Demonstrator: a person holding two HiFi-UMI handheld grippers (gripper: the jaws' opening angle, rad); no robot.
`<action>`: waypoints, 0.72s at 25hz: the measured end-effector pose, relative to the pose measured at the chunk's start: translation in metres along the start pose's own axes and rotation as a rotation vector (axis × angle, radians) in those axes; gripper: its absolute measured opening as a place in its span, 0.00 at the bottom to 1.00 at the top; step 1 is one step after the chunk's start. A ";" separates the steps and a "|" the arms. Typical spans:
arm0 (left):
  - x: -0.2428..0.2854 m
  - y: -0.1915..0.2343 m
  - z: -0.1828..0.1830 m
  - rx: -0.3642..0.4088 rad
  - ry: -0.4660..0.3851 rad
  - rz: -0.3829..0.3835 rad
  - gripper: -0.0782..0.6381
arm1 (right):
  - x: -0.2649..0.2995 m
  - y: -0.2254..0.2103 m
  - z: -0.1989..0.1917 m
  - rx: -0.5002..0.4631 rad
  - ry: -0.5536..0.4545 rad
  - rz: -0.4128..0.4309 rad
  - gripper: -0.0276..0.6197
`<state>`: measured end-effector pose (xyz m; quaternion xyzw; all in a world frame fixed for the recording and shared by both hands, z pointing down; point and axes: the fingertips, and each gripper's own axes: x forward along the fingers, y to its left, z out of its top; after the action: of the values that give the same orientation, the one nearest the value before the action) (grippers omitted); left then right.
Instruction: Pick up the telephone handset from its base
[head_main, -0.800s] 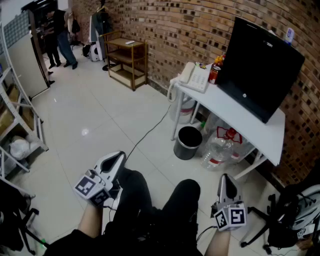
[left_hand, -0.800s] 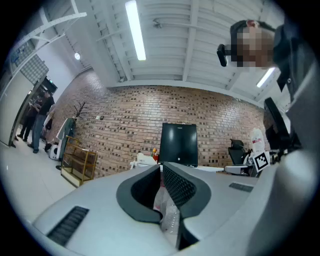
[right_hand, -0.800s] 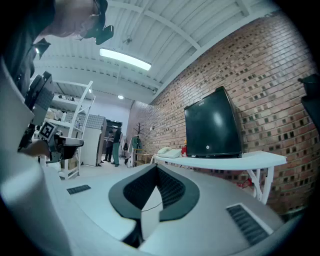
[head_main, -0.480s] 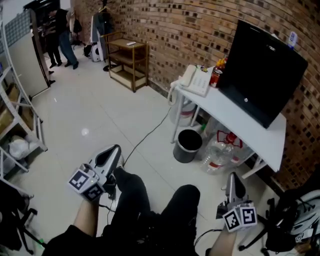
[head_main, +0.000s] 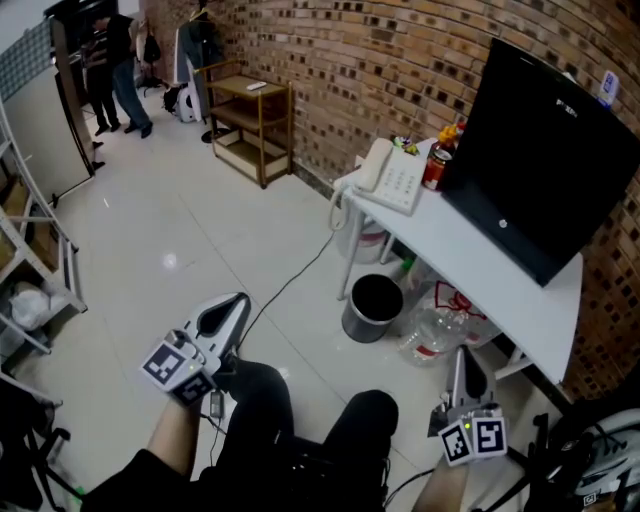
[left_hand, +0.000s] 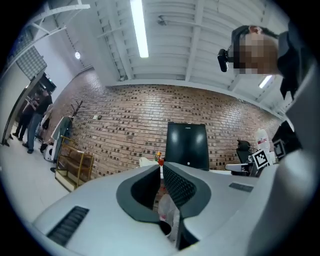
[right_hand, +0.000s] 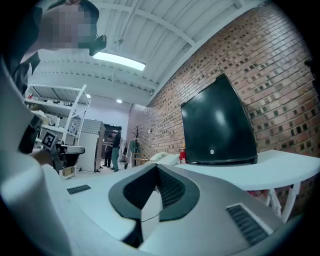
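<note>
The cream telephone (head_main: 392, 178) sits on the left end of the white table (head_main: 478, 262), with its handset (head_main: 372, 164) lying in the cradle on the base's left side. A coiled cord (head_main: 336, 203) hangs off the table edge. Both grippers are far from it, held low in front of the person's legs. My left gripper (head_main: 239, 299) is shut and empty, pointing toward the table (left_hand: 161, 167). My right gripper (head_main: 457, 353) is also shut with nothing in it (right_hand: 157, 168). The telephone shows small and distant in the right gripper view (right_hand: 167, 158).
A black monitor (head_main: 548, 150) fills the back of the table, with a red can (head_main: 433, 166) beside the telephone. Under the table stand a black bin (head_main: 371, 306) and water bottles (head_main: 436, 302). A cable (head_main: 291, 270) runs across the floor. A wooden shelf (head_main: 250, 120) and people (head_main: 112, 70) are far left.
The table and telephone have come a little nearer and lower in the head view. Both grippers stay shut and keep about the same places in front of the legs.
</note>
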<state>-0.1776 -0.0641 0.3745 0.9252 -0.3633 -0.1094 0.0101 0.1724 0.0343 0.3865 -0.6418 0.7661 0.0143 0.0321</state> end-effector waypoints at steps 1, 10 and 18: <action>0.008 0.003 -0.002 0.000 0.004 -0.002 0.13 | 0.008 -0.003 0.000 -0.001 -0.001 0.001 0.06; 0.094 0.036 -0.005 -0.020 0.049 0.010 0.13 | 0.074 -0.038 0.018 -0.028 -0.030 0.014 0.06; 0.153 0.062 -0.007 -0.008 0.051 -0.006 0.13 | 0.129 -0.061 0.030 -0.044 -0.071 0.020 0.06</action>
<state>-0.1085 -0.2133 0.3579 0.9287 -0.3597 -0.0871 0.0228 0.2108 -0.1011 0.3490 -0.6339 0.7703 0.0540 0.0449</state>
